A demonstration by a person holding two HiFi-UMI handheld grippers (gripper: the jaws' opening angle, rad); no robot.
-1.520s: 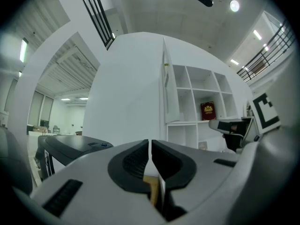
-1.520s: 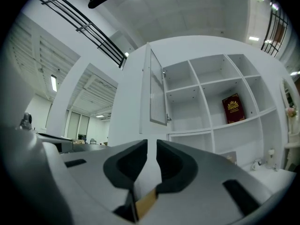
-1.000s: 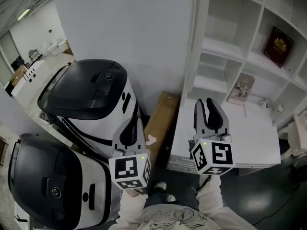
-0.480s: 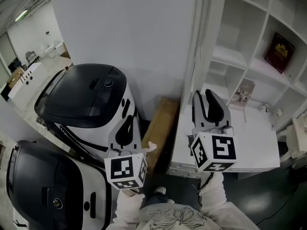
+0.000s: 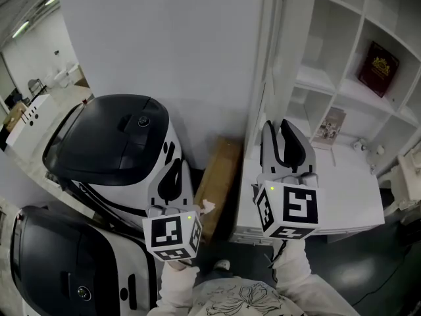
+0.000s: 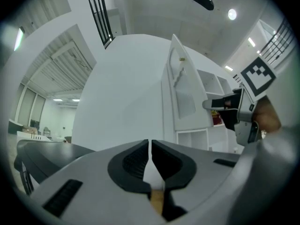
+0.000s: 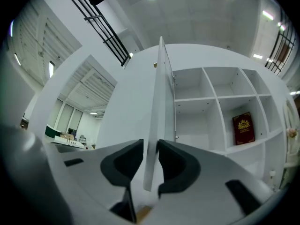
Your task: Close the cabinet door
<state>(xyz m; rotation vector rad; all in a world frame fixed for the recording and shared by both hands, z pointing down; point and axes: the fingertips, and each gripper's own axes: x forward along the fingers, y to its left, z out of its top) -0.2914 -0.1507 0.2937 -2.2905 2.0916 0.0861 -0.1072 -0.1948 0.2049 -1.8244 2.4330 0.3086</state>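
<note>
A dark floor (image 5: 395, 262) and plain white walls frame the scene. Nearest, at 7 o'clock in the head view, the left gripper (image 5: 173, 175) hangs idle, its black pads pressed together on nothing, over a rounded white machine with a black top (image 5: 108, 140).

At 5 o'clock the right gripper (image 5: 277, 135) has shifted left over the last second. It now lines up with the free edge of the tall white cabinet door (image 7: 157, 102). Its jaws are spread, and that thin edge shows in the gap between them; no view settles whether a pad touches it.

So the push has probably not begun. The door stands wide open, edge-on at 12 o'clock, flat and unmarked, hinged against the white open-shelved cabinet (image 5: 309, 78). Farther in, at 2 o'clock, a dark red book (image 5: 377, 68) leans on a shelf.
</note>
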